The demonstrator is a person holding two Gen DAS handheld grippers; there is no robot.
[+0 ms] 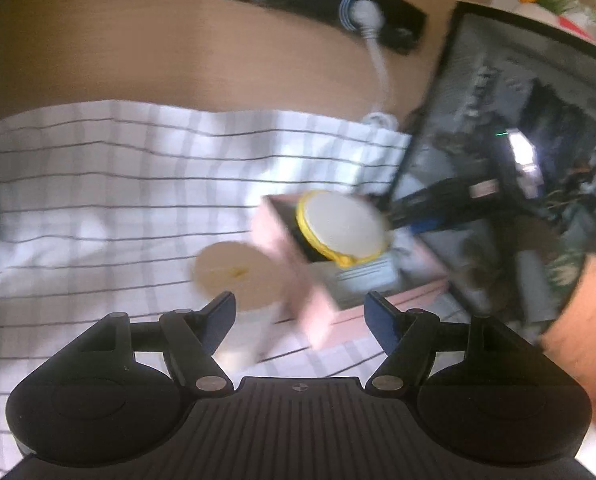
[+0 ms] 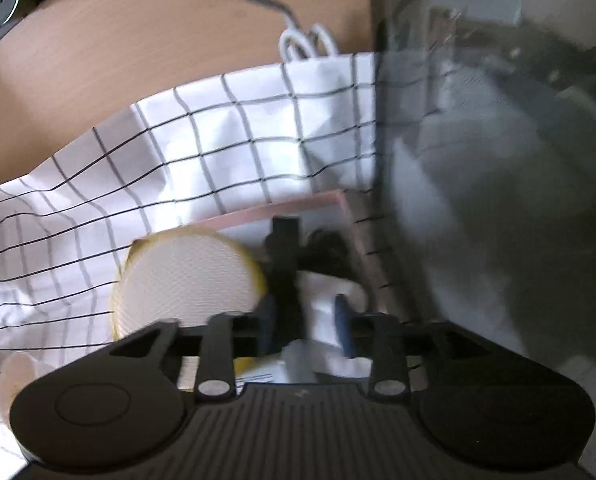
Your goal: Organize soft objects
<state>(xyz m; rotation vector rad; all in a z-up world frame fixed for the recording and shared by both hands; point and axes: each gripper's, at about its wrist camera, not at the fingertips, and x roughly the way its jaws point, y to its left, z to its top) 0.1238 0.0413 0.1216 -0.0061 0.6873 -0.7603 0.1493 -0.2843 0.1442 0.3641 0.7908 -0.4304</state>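
Left wrist view: your left gripper (image 1: 300,312) stands wide apart with nothing between its blue-padded fingers (image 1: 222,316), hovering over the white cloth with thin black grid lines (image 1: 118,184) that covers the wooden counter (image 1: 178,56). Just past its fingertips sits the shallow pink rectangular box (image 1: 318,312), one corner turned toward this camera. A round white puff with a yellow rim (image 1: 342,226) leans on the box's far side, flat face tilted up toward the lens; being a disc, it has no long axis, and its face normal points up and toward you. A second, tan round pad (image 1: 234,272) lies flat on the cloth just beside the box's left wall, outside it. A bare forearm (image 1: 590,320) enters at the right edge.

Right wrist view: your right gripper (image 2: 306,320) is part-way open, jaws narrow. White soft material (image 2: 322,292) and a dark upright piece (image 2: 286,264) lie between and ahead of the fingers; blur prevents telling whether the pads press on either. The white yellow-rimmed puff (image 2: 186,280) sits just left of the fingers, propped against the pink box (image 2: 298,202), apart from the pads.

Judgement: the puff's propped tilt suggests it was dropped at the box edge and not seated. The tan pad is not yet boxed, likely the open left gripper's target.
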